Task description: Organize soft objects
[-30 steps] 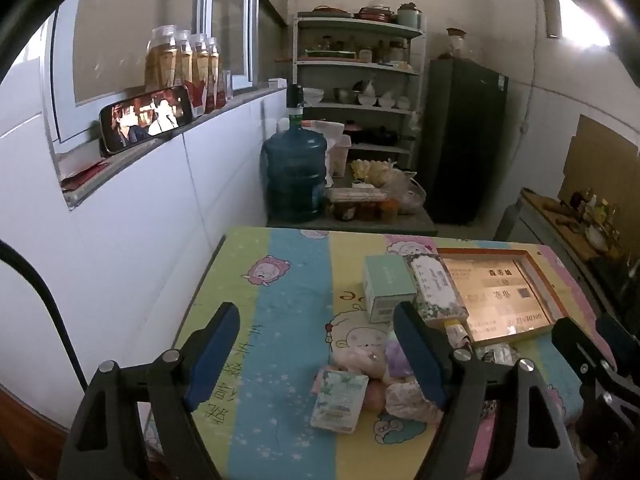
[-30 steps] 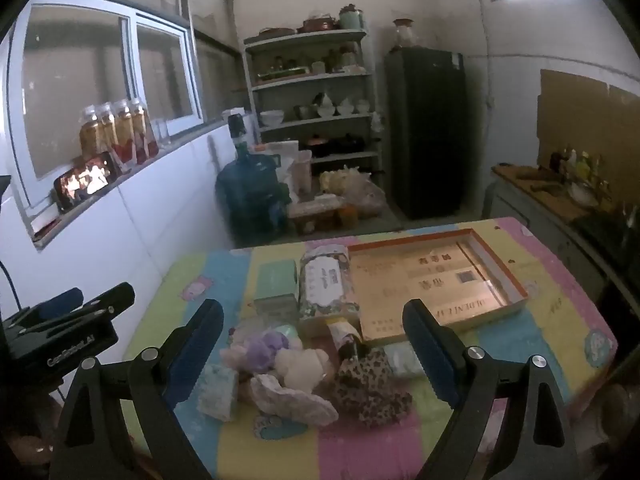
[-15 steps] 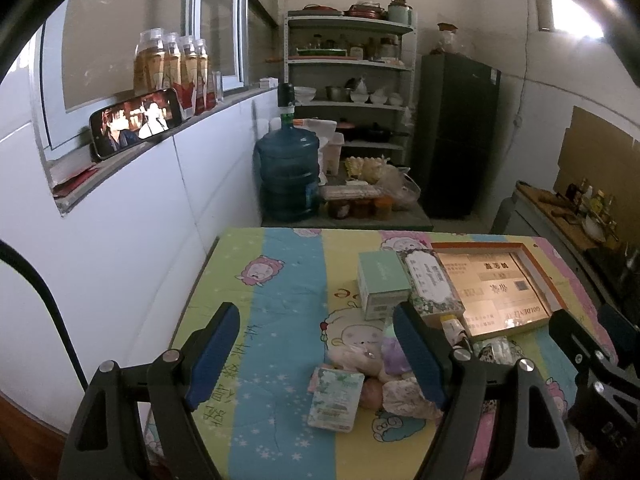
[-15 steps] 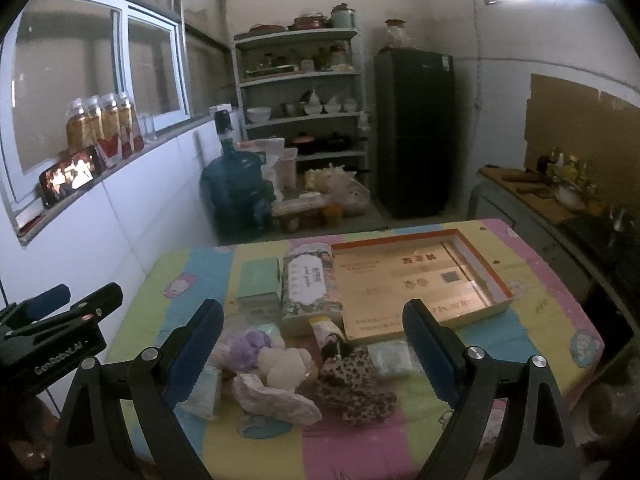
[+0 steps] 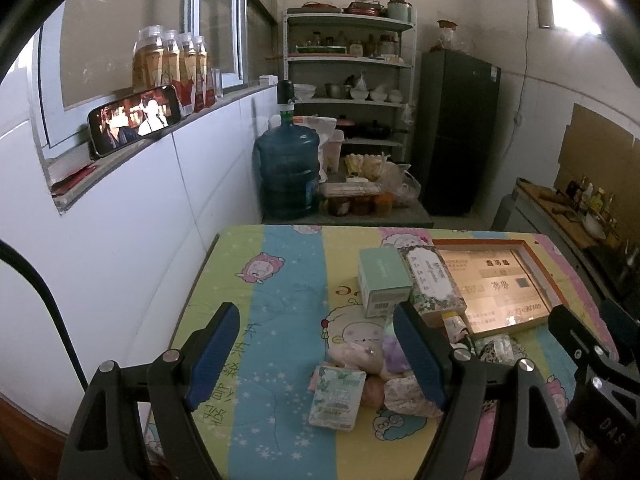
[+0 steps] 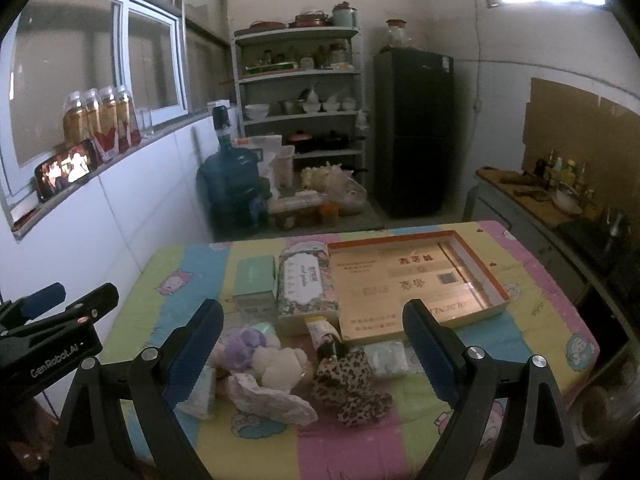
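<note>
A heap of soft things lies near the front of the table: a purple plush (image 6: 244,346), a cream plush (image 6: 280,364), a pale floral cloth (image 6: 268,396), a leopard-print pouch (image 6: 352,380) and a tissue pack (image 5: 336,398). Behind them an open orange-rimmed box lid (image 6: 416,284) lies flat and holds nothing. My left gripper (image 5: 316,356) hangs open above the table's left side, apart from the heap. Over the heap my right gripper (image 6: 316,352) is open too, nothing between its fingers.
A mint box (image 6: 254,280) and a floral tissue box (image 6: 306,284) stand behind the heap. A small white packet (image 6: 386,354) lies by the lid. The cartoon tablecloth (image 5: 260,280) is bare on the left. A water jug (image 5: 288,172), shelves and a fridge (image 6: 412,132) stand beyond.
Both grippers have drifted a little, so the views shift slightly. The things on the table have not moved, and both grippers stay open.
</note>
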Available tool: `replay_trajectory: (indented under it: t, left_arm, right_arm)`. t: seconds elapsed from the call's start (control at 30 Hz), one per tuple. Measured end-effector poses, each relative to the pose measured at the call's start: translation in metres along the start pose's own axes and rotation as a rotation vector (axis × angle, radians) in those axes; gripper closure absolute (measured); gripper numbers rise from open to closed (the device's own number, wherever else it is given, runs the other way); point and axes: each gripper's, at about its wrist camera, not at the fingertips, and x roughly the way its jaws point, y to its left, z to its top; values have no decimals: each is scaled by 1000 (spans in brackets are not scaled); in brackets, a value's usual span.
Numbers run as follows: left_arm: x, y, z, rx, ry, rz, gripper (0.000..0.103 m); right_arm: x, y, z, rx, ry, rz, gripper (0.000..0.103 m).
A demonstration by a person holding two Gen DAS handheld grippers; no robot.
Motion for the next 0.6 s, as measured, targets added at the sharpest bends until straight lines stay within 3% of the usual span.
replay_trajectory:
  t: [0.6]
  left_arm:
    - [8, 1, -2, -3, 20, -2, 24]
  right_arm:
    - [3, 0, 2, -15, 5, -6, 11]
